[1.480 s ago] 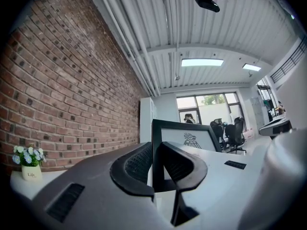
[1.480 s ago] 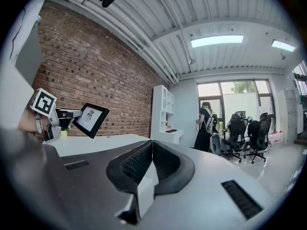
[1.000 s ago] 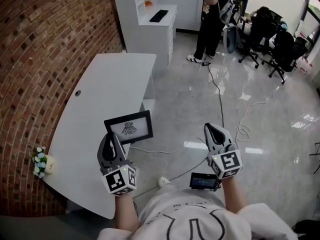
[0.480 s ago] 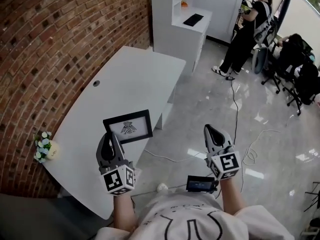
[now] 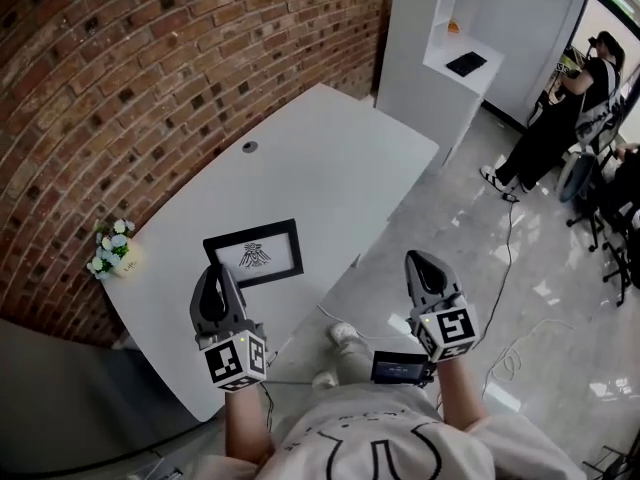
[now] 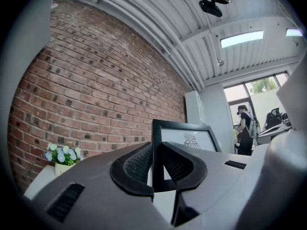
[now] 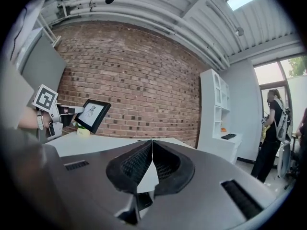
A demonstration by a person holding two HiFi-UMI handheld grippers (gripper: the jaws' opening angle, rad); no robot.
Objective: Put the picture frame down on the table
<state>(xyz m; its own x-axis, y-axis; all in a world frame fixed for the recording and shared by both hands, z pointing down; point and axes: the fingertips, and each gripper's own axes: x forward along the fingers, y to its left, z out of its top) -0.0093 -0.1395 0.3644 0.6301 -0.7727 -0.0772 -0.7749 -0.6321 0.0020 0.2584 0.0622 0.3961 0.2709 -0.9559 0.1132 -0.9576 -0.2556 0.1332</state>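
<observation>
Moved: the person is turning toward the brick wall (image 5: 150,48), so the tabletop (image 5: 330,158) is now lying under the picture frame (image 5: 255,252), which was hanging partly over the floor a second ago.
Left tool (image 5: 213,271): it is squeezing the frame's left edge and holding it up in the air.
Right tool (image 5: 418,261): it is staying pinched shut on nothing, over the floor at 3 o'clock from the frame.
Frame's place: it is hanging above the near part of the tabletop, with the flower pot (image 5: 112,251) at 9 o'clock.
Done: the frame is being carried over the tabletop.
Left: lowering it, resting it, letting go.
Frame's look: thin black border, white picture with a small dark drawing, face showing to the head view.
</observation>
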